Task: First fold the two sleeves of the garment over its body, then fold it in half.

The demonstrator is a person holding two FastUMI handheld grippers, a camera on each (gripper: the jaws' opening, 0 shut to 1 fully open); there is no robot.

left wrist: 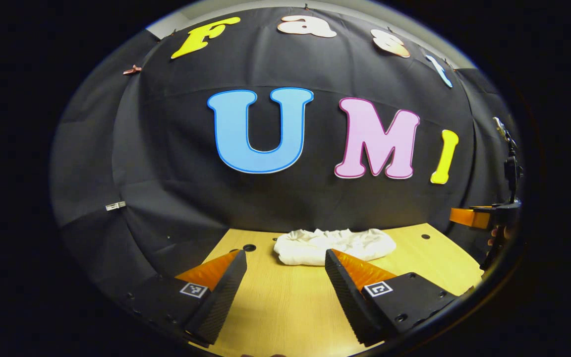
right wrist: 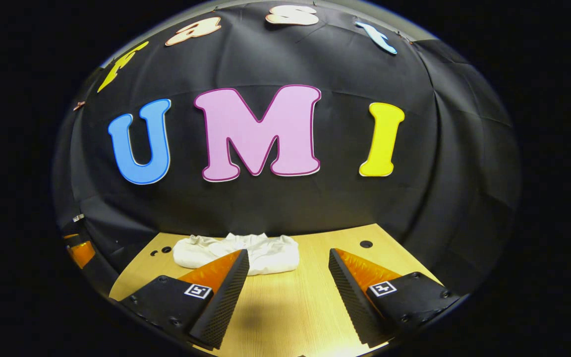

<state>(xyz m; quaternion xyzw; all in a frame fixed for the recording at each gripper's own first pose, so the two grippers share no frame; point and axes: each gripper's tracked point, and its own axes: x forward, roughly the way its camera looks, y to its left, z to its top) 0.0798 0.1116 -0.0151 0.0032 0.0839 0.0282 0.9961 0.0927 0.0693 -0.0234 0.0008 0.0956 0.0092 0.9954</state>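
Observation:
A white garment [left wrist: 334, 245] lies bunched in a low heap at the far side of the wooden table [left wrist: 285, 307], close to the black cloth wall. In the left gripper view my left gripper [left wrist: 285, 258] hovers above the table in front of the heap, open, nothing between its fingers. The right gripper view has the same garment [right wrist: 238, 253] ahead and to the left, with my right gripper [right wrist: 289, 258] open and clear of it. At the far right of the left gripper view the other gripper [left wrist: 484, 216] shows with a hand behind it.
The table [right wrist: 315, 297] has small round holes near its far corners [left wrist: 249, 247] [right wrist: 366, 244]. The black cloth wall stands right behind the garment and wraps both sides. Bare wood lies between the grippers and the heap.

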